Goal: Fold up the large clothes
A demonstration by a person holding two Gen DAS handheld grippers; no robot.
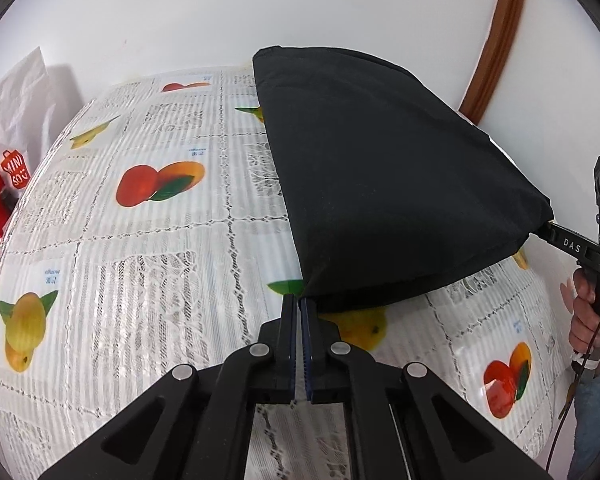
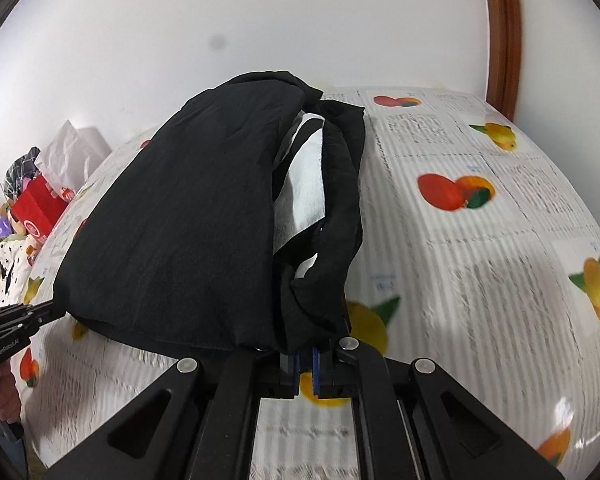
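Black fabric garment with white inner panel (image 2: 204, 220) hung lifted above bench in fruit-print plastic cover (image 1: 140, 280), spanning between both tools — long axis running gripper to gripper. Left hand-held gripper (image 1: 299, 304) pressed together, pinching near hem corner. Right hand-held gripper (image 2: 306, 354) likewise clamped on bunched opposite corner. Neither nearer; fold likely needs both moving together.

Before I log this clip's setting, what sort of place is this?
Probably a room in a home. A table under a fruit-print tablecloth stands against a plain white wall with a wooden door frame. Household clutter, including a red shopping bag, is piled beside it.
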